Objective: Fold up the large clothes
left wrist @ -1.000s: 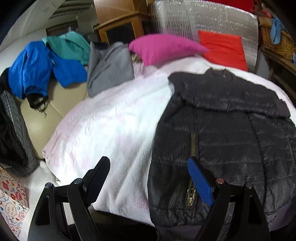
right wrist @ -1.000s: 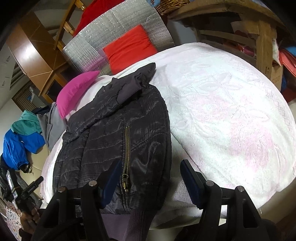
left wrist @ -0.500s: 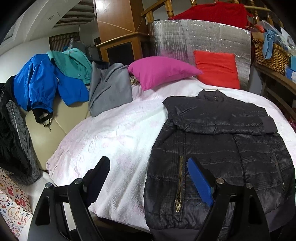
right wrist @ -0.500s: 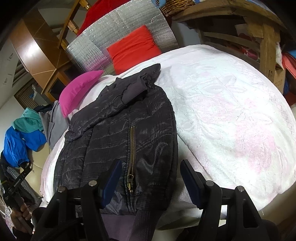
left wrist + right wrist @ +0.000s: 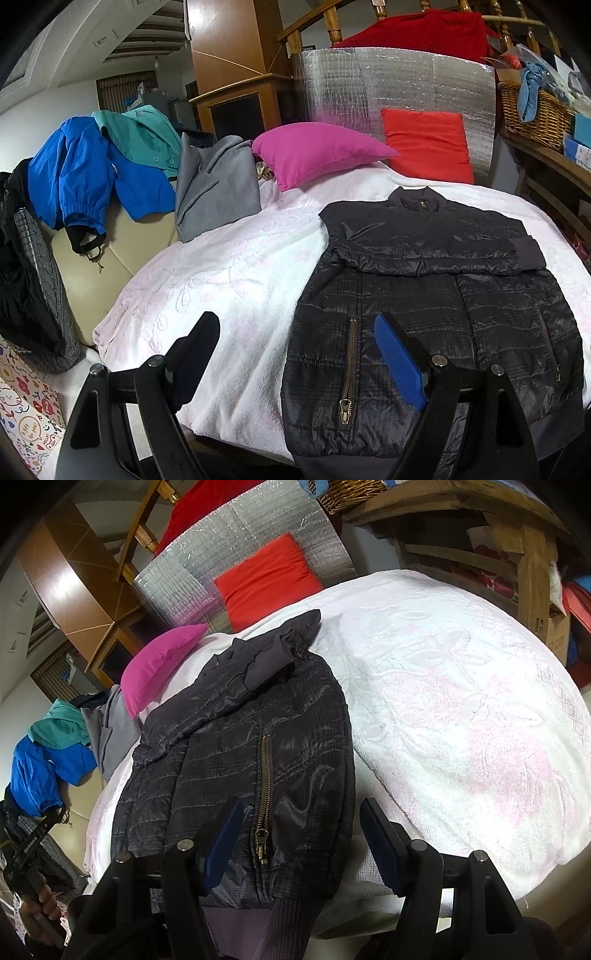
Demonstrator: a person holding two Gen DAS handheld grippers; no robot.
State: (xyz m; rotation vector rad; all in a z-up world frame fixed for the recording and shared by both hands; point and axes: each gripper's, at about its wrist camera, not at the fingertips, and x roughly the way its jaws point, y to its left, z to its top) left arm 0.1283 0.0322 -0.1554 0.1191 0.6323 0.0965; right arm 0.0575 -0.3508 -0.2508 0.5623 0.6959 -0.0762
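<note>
Jacket [image 5: 424,295] hem cut off below

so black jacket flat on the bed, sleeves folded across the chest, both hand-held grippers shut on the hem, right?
Not quite: both hand-held grippers, left and right, are open, holding nothing, as both wrist views show. The black jacket does lie on the bed, sleeves folded.

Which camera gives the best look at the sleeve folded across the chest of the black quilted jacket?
The left wrist view: the black quilted jacket lies front-on there, and the folded sleeve shows whole, shoulder to grey cuff. The right wrist view sees the jacket obliquely from its hem; the sleeve is foreshortened, with mainly the cuff end clear.
</note>
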